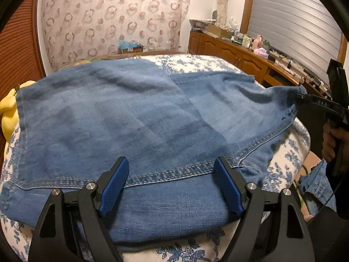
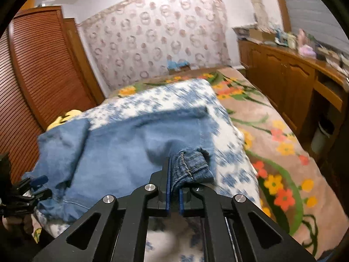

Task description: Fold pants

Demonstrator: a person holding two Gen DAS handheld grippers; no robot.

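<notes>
Blue denim pants [image 1: 135, 118] lie folded over on a blue-and-white floral cushion [image 1: 189, 251]. My left gripper [image 1: 171, 170] is open, its blue pads [image 1: 115, 183] resting over the pants' near stitched hem, holding nothing. My right gripper [image 2: 173, 174] is shut on a bunched corner of the pants [image 2: 192, 163] and lifts it off the cushion [image 2: 235, 159]. In the left wrist view the right gripper [image 1: 305, 98] pinches the pants' far right corner. The left gripper [image 2: 37, 185] shows at the left edge of the right wrist view.
A yellow plush item [image 1: 8, 113] lies at the cushion's left. A floral blanket [image 2: 279, 152] covers the bed to the right. A wooden cabinet [image 1: 235, 54] with clutter stands along the right wall, a louvred wooden door [image 2: 37, 69] to the left.
</notes>
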